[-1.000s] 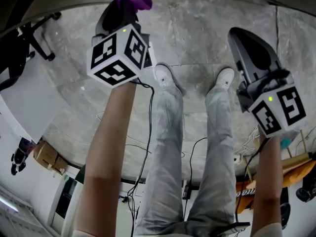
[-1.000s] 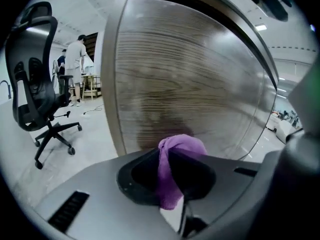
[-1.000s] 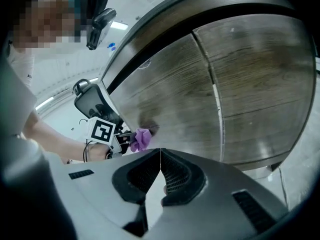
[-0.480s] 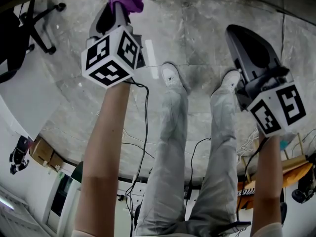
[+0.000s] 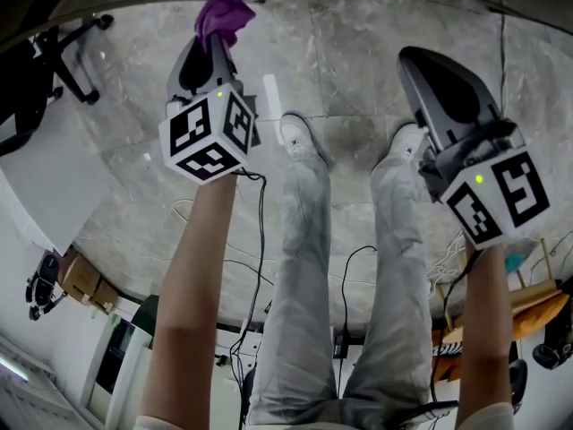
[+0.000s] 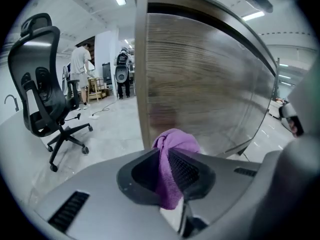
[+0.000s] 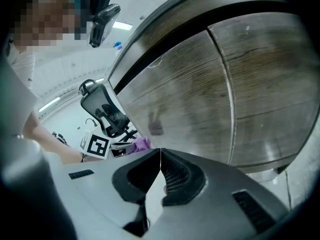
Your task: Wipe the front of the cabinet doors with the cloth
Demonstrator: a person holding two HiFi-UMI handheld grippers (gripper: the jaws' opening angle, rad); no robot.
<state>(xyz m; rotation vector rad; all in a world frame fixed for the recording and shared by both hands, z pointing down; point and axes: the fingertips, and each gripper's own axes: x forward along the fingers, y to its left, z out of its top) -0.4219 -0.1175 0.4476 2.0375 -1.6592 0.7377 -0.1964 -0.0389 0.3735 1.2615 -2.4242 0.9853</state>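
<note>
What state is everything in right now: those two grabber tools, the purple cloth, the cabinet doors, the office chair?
left gripper: shut on the purple cloth.
right gripper: shut, nothing between its jaws.
purple cloth: bunched up, poking out past the jaws.
cabinet doors: closed.
office chair: upright, unoccupied.

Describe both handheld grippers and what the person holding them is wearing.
Left tongs and right tongs are smooth grey shells with black ribbed pads. Each carries a white cube with black square markers and a green light. Black cables trail from them. The person wears light grey trousers and white sneakers.
</note>
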